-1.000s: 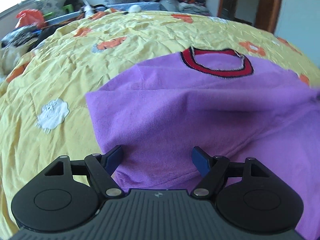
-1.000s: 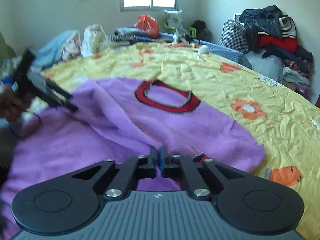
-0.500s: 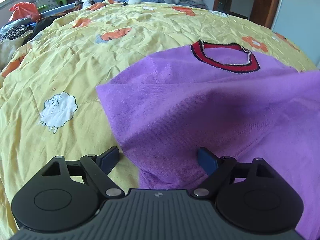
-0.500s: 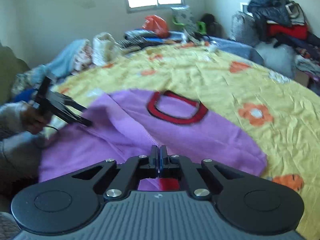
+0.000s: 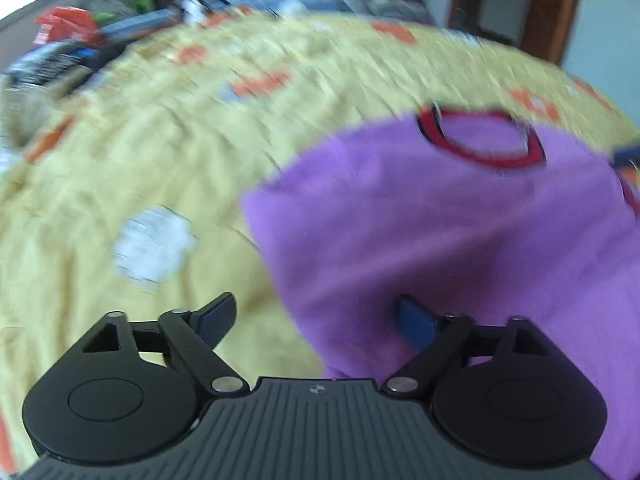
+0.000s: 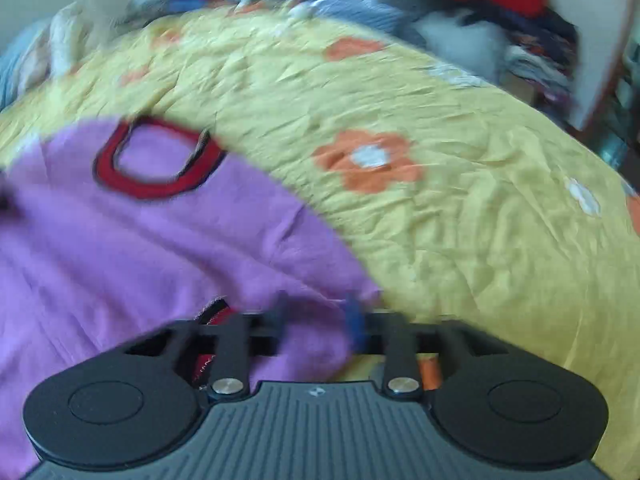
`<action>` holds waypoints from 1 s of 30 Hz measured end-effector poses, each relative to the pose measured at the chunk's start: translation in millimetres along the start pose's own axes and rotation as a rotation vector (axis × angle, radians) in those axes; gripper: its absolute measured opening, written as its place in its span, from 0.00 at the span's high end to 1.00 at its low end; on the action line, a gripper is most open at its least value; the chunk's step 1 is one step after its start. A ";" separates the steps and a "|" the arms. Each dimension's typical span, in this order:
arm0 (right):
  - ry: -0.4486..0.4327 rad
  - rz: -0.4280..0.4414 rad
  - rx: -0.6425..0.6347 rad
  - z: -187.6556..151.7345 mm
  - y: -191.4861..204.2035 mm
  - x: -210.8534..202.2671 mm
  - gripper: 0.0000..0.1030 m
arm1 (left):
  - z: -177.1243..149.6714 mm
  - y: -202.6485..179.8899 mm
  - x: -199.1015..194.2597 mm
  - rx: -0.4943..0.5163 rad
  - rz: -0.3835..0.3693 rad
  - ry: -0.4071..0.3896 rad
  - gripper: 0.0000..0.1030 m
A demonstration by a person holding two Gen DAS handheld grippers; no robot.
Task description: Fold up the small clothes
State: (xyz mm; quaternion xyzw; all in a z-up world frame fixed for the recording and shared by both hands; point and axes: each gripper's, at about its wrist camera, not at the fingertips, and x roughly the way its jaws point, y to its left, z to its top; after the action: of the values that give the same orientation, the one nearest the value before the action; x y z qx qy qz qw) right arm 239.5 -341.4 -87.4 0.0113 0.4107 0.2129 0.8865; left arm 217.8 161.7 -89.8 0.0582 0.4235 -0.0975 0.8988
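Purple sweater [image 5: 460, 232] w/ red-and-black neck band [image 5: 480, 140] lies flat on yellow flowered bedspread [image 5: 120, 160]; both views blurred. In left wrist view it covers the right half of the bed, its left fold edge running diagonally toward the near edge. In right wrist view sweater [image 6: 140, 248] fills the near-left part of bedspread [image 6: 480, 220], neck band [image 6: 156, 160] toward the far side.

Left gripper [image 5: 316, 320]: jaws wide apart, easing slightly inward. Left finger [image 5: 214, 316] over bare bedspread, right finger [image 5: 416, 322] against or over purple cloth; sweater's edge sits between them, no pinch seen.

Right gripper [image 6: 320, 320]: jaws opening, abt. half apart. Sweater's near-right corner, w/ red cuff [image 6: 216, 316] beside it, sits between the fingers; pads not pressing on it. Fingers heavily smeared, contact not certain.

Clothes piled [image 6: 520, 12] beyond far edge of the bed.
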 end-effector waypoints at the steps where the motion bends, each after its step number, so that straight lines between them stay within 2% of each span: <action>1: -0.039 0.053 0.053 -8.7 -1.9 -11.8 0.58 | 2.9 2.2 -10.8 -0.022 -0.015 -0.033 0.20; 3: -0.097 0.120 0.124 -27.5 0.6 -28.3 0.57 | 11.9 2.6 -25.2 -0.049 -0.062 -0.085 0.18; 5: -0.104 0.162 0.183 -43.6 4.8 -28.6 0.57 | 23.5 -1.3 -23.4 -0.073 -0.102 -0.100 0.18; 6: -0.097 0.157 0.194 -48.0 7.6 -24.9 0.58 | 29.6 -4.9 -16.2 -0.077 -0.124 -0.090 0.18; 8: -0.076 0.131 0.210 -54.8 11.8 -15.2 0.57 | 38.4 -11.4 5.2 -0.069 -0.079 -0.066 0.19; 9: -0.087 0.161 0.223 -57.5 12.9 -12.1 0.57 | 40.9 -12.7 17.1 -0.067 -0.043 -0.049 0.22; 10: -0.091 0.169 0.236 -59.0 15.3 -7.8 0.57 | 42.0 -12.8 27.9 -0.075 -0.013 -0.028 0.27; 12: -0.090 0.128 0.229 -62.0 21.7 0.2 0.59 | 40.1 -11.0 48.0 -0.093 0.016 0.016 0.37; 13: -0.101 0.122 0.223 -62.1 26.4 1.2 0.64 | 36.0 -9.0 53.3 -0.096 0.020 0.019 0.38; 14: -0.087 0.127 0.223 -62.2 29.5 5.4 0.95 | 33.8 -11.2 52.2 -0.080 0.044 -0.007 0.43; 15: -0.095 0.118 0.220 -63.5 34.0 5.1 0.95 | 32.8 -13.1 50.9 -0.064 0.073 -0.015 0.55; 16: -0.114 0.123 0.205 -62.6 38.5 2.7 0.95 | 33.5 -14.9 48.9 -0.056 0.106 -0.018 0.74; 17: -0.137 0.132 0.202 -61.0 41.8 -3.9 0.96 | 33.9 -14.6 49.3 -0.051 0.160 -0.014 0.80; 18: -0.164 0.139 0.207 -57.6 44.3 -12.0 0.96 | 33.5 -12.1 49.6 -0.052 0.188 -0.015 0.81; 20: -0.211 0.148 0.195 -51.1 47.8 -31.8 0.96 | 31.7 -5.6 48.9 -0.058 0.186 -0.020 0.81; 22: -0.228 0.138 0.205 -48.8 46.4 -48.1 0.96 | 29.6 -10.9 49.1 0.006 0.250 -0.037 0.81; 23: -0.229 0.143 0.216 -49.4 43.1 -53.2 0.96 | 28.5 -12.3 49.3 0.020 0.258 -0.044 0.81; 25: -0.201 0.091 0.220 -54.5 38.8 -53.1 0.96 | 28.7 -10.8 49.1 0.013 0.259 -0.053 0.81; 28: -0.079 0.038 0.278 -67.3 23.6 -17.1 0.96 | 31.8 -9.8 53.9 0.012 0.280 -0.066 0.80; 30: -0.078 0.013 0.230 -68.9 25.5 -7.6 0.96 | 35.3 -12.2 58.6 0.046 0.302 -0.060 0.79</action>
State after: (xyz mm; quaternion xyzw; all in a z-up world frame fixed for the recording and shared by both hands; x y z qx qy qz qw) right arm 175.3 -331.8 -122.5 0.1238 0.3976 0.1694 0.8933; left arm 278.0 135.9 -113.0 0.1389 0.3807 0.0276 0.9138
